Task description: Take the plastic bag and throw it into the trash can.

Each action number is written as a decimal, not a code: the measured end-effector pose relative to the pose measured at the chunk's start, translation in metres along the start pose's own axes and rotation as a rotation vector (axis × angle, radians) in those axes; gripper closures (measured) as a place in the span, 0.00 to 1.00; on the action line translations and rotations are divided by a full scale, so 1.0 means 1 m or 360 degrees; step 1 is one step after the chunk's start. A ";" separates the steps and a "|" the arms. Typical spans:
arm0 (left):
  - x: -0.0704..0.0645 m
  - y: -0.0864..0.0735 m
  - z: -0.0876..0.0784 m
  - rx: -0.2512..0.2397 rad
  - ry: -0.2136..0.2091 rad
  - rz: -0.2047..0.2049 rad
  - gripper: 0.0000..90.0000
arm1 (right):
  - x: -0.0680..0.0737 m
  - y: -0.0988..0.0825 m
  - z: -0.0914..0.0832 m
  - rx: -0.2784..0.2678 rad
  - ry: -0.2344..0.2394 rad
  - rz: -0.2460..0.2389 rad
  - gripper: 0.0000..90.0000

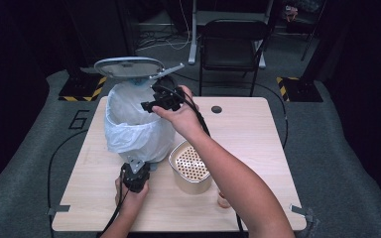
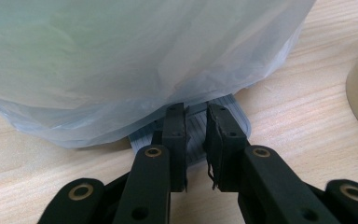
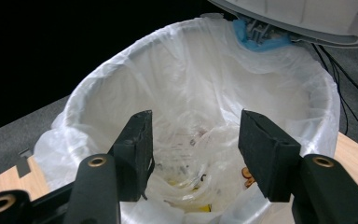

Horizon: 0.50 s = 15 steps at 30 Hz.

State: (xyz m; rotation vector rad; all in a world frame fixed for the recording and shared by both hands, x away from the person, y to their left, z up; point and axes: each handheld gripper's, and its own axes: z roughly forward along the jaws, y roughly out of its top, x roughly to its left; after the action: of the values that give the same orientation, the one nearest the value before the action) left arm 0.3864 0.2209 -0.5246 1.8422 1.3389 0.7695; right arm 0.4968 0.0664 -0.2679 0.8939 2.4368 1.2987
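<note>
A person sits at a pale wooden desk (image 1: 258,148) with a claw in each hand. Toward the back left of the desk stands a pedal bin (image 1: 131,124) lined with a white plastic bag (image 3: 200,93), its grey lid (image 1: 129,67) tipped up and open behind it.

The left claw (image 2: 196,133) is low on the desk at the foot of the bin, its two black jaws drawn close with the bin's ribbed grey pedal (image 2: 223,114) between and under their tips; the bag's loose skirt hangs just above them. In the high view this left claw (image 1: 135,173) sits just in front of the bin.

The right claw (image 3: 195,144) hangs over the bin's open mouth with its jaws parted and nothing between them. In the high view the right claw (image 1: 151,105) is at the bin's rim, the forearm reaching across the desk.

Inside the bag lie crumpled clear wrapping and small scraps. A beige container (image 1: 191,168) with a perforated top stands just right of the bin, near the front
</note>
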 end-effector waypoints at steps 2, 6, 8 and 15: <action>0.000 0.000 0.000 0.0000 -0.0004 -0.0004 0.87 | 0.002 0.000 -0.004 -0.0008 0.0019 -0.0019 0.50; 0.000 0.000 0.000 -0.0001 0.0009 0.0006 0.87 | 0.003 -0.002 -0.016 0.0000 0.0018 -0.0034 0.49; 0.000 0.000 0.000 -0.0003 0.0013 0.0007 0.87 | 0.001 -0.003 -0.021 -0.0039 0.0008 -0.0050 0.49; 0.000 0.000 0.000 0.0000 0.0012 0.0009 0.87 | -0.008 -0.011 -0.041 -0.0059 -0.0021 -0.0030 0.48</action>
State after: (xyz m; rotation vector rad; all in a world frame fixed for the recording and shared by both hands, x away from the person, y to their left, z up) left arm 0.3864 0.2212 -0.5243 1.8454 1.3388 0.7800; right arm 0.4794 0.0292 -0.2543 0.8650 2.3971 1.3224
